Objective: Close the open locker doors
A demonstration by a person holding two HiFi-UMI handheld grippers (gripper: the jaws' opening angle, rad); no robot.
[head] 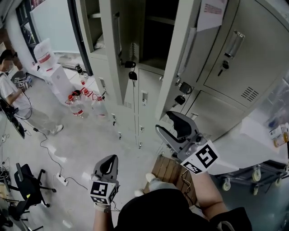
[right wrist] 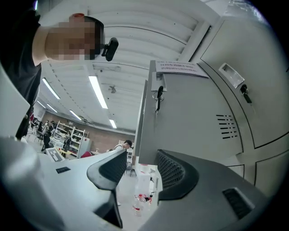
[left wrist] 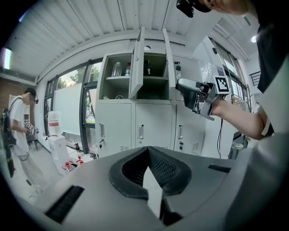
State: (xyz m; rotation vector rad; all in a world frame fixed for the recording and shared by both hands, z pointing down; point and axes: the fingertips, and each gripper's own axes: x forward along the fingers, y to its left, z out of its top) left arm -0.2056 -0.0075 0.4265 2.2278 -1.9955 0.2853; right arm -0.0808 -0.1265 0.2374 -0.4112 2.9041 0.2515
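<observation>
- The locker bank (head: 146,97) is standing with two upper doors swung out: the left open door (head: 109,49) and the right open door (head: 179,58).
- A paper notice (head: 211,11) is hanging at the top of the right open door; its red and black print is too small to read.
- Keys (head: 131,70) are dangling just beside the left open door.
- The right tongs (head: 171,126) are hovering spread and empty near the right open door.
- The left tongs (head: 106,164) are hovering pressed together, pinching nothing, well back from the locker bank.

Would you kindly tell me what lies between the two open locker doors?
In the left gripper view, an open compartment with a shelf lies between the left-hand door and the right-hand door.
</observation>
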